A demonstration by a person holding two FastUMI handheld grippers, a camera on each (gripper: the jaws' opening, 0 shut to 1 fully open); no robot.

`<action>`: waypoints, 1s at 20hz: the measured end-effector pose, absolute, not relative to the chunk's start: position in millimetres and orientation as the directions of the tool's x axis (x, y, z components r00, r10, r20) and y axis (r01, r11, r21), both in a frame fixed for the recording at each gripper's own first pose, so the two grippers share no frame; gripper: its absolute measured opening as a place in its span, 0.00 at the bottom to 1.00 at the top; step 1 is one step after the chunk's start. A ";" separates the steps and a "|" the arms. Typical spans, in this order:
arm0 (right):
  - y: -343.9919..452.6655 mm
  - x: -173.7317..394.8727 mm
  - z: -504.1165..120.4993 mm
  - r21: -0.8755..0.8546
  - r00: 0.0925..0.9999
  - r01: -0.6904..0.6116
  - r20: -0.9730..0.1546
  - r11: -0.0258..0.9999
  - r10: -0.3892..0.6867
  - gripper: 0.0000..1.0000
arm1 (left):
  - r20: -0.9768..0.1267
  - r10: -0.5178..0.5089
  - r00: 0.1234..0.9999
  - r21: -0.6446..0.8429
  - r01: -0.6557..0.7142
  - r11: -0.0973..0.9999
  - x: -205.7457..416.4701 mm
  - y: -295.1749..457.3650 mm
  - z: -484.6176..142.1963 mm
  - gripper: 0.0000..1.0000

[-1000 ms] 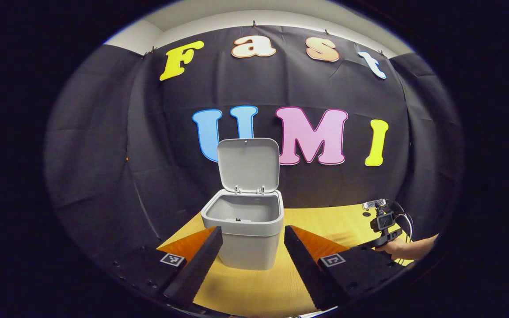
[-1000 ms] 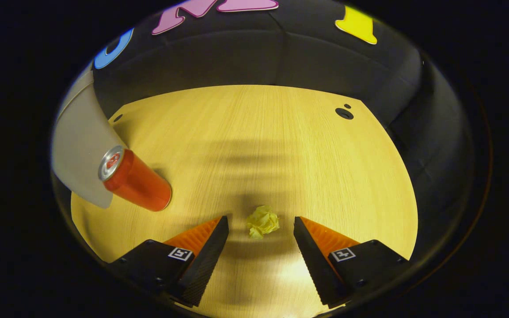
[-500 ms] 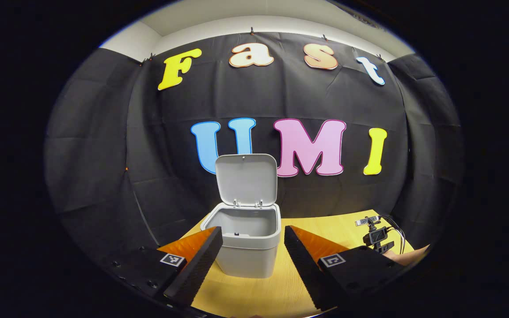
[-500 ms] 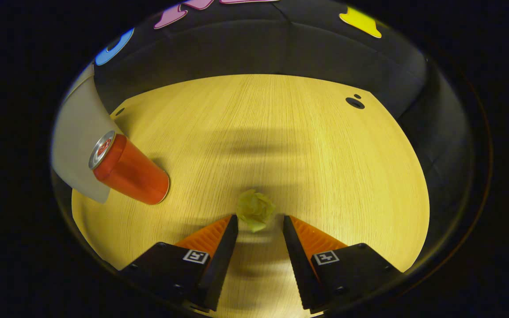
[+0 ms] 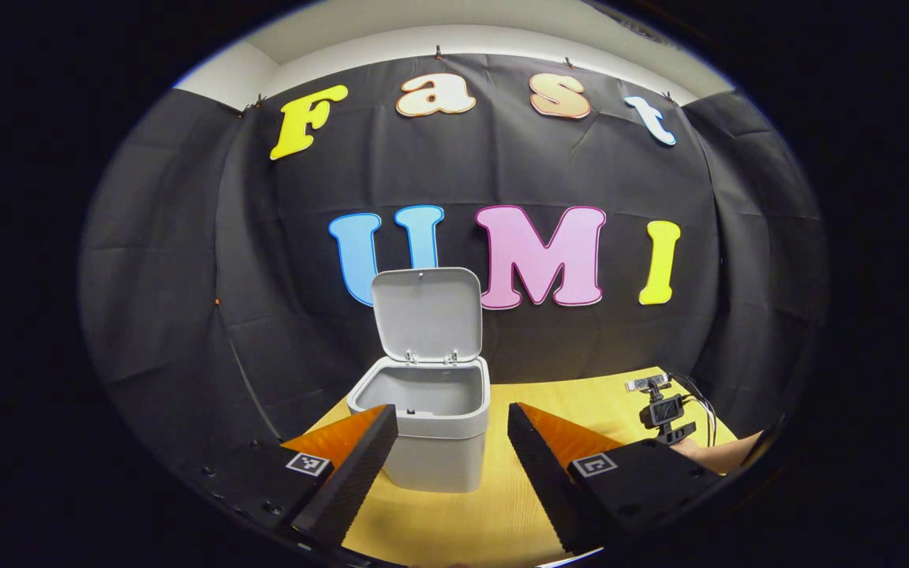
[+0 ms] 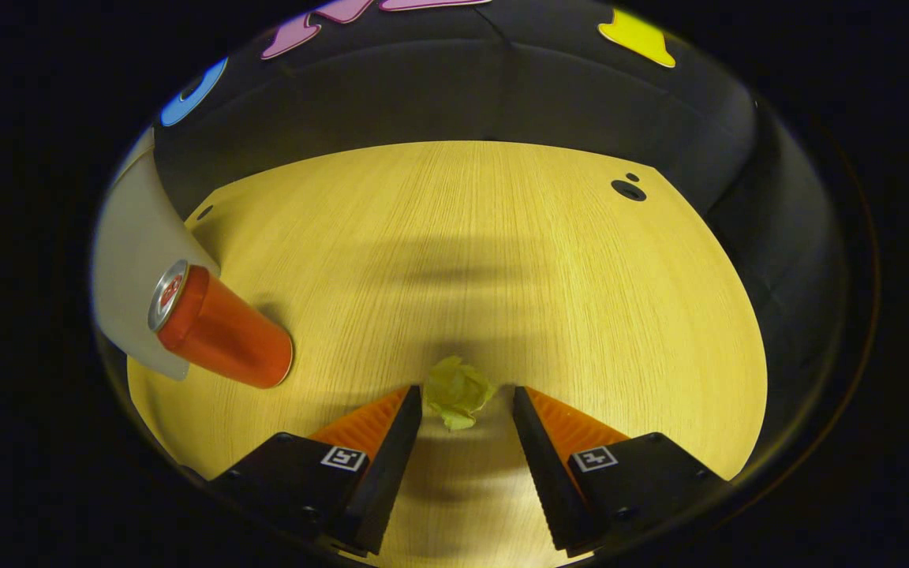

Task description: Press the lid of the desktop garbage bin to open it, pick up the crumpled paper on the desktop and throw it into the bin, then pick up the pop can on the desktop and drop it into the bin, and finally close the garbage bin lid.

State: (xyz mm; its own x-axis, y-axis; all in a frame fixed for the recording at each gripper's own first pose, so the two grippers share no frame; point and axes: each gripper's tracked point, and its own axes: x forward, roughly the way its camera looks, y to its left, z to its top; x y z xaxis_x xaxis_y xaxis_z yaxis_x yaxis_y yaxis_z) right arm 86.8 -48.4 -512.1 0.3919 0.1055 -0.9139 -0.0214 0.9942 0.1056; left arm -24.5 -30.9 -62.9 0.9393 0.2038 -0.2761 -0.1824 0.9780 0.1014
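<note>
Now the paper pickup: the right tongs bracket the crumpled paper on the counter, fingers close beside it, contact unclear. Left tongs hang apart before the bin, lid up. Next: squeeze, lift, carry binward past the pop can.

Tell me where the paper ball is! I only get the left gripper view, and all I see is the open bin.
Observer: In the right gripper view, the crumpled paper lies on the table, between the tips of the right gripper.
Operator: Are the fingers squeezing it?
Observer: The fingers stand close on both sides of it, but I cannot tell whether both press on it.
Operator: And where's the can?
Observer: The pop can stands on the table, left of the paper in that view, right in front of the bin.
</note>
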 end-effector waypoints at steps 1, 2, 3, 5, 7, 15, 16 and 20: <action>-48.5 88.8 -512.5 0.106 0.392 -0.022 -0.914 0.994 0.106 0.79 | -0.279 0.203 0.939 0.102 -0.181 0.978 -23.9 -31.1 -63.6 0.95; -48.3 89.2 -512.9 0.105 0.391 -0.025 -0.914 0.994 0.106 0.79 | -0.280 0.201 0.939 0.102 -0.179 0.979 -23.5 -31.7 -64.5 0.95; -48.0 89.4 -512.2 0.106 0.393 -0.028 -0.913 0.994 0.108 0.79 | -0.280 0.200 0.939 0.102 -0.178 0.979 -23.5 -32.2 -64.9 0.95; -49.2 91.2 -513.2 0.098 0.395 -0.035 -0.913 0.995 0.104 0.50 | -0.281 0.199 0.939 0.101 -0.177 0.979 -23.7 -32.1 -65.8 0.95; -49.4 87.2 -511.0 0.091 0.392 -0.061 -0.914 0.994 0.107 0.46 | -0.284 0.201 0.938 0.102 -0.179 0.979 -24.1 -31.1 -67.4 0.95; -31.6 112.0 -404.7 0.092 0.569 -0.187 -0.801 0.978 0.184 0.41 | -0.291 0.192 0.937 0.072 -0.179 0.981 -27.0 -28.0 -78.7 0.95; -23.7 117.1 -380.7 0.091 0.597 -0.218 -0.775 0.972 0.206 0.41 | -0.291 0.189 0.938 0.065 -0.178 0.982 -27.2 -28.1 -80.8 0.96; 24.1 136.0 -287.5 0.102 0.666 -0.352 -0.671 0.930 0.326 0.41 | -0.288 0.178 0.941 0.041 -0.174 0.984 -26.1 -22.7 -85.4 0.95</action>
